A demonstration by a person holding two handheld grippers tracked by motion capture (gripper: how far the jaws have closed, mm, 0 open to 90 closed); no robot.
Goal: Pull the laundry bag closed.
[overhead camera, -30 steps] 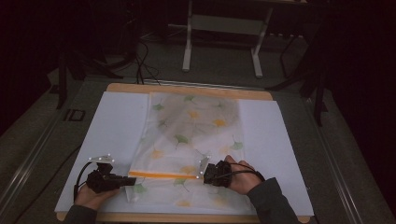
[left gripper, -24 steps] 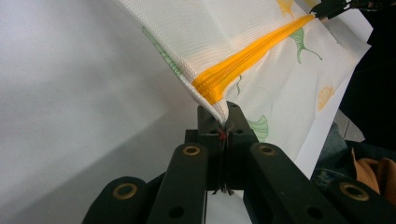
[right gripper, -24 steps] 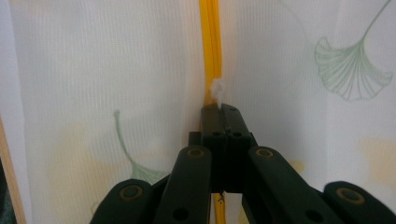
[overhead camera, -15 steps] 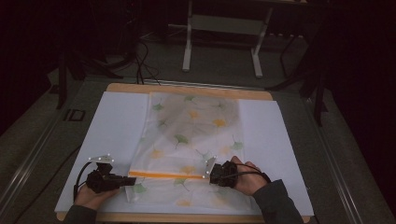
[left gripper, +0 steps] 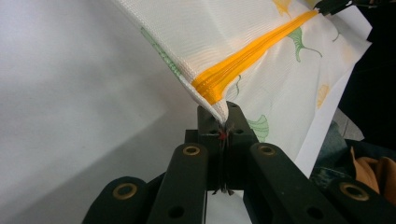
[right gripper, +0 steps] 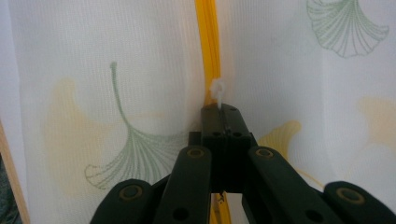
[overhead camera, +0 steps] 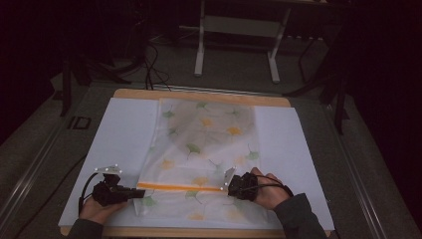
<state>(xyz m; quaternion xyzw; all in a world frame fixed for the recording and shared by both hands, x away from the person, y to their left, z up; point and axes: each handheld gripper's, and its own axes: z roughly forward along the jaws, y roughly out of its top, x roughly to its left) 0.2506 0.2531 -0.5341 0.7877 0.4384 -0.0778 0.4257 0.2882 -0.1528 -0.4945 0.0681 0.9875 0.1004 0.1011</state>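
Left gripper [left gripper: 223,128] has its jaws closed tight on the corner of the mesh bag [overhead camera: 199,149], right at the end of the orange zipper [left gripper: 243,63], fabric lifted off the table there. Right gripper [right gripper: 222,114] is clamped down on the white zipper pull [right gripper: 217,89] just ahead of its jaw tips; in the high view it sits at the far end of the zipper from the left one [overhead camera: 130,193], bag stretched flat between them and running away from both hands across the white sheet [overhead camera: 122,129].

Risks, as I judge them:
- pull tab is tiny, pinched only at the jaw tips, so a pull off the zipper's line likely slips it out
- left hold is on thin mesh, so a hard tug could tear it or pop the corner free, then the bag bunches and the slider jams
- slack between the grippers lets mesh fold into the teeth
- bag could drag the white sheet along the wooden board [overhead camera: 199,94] under it
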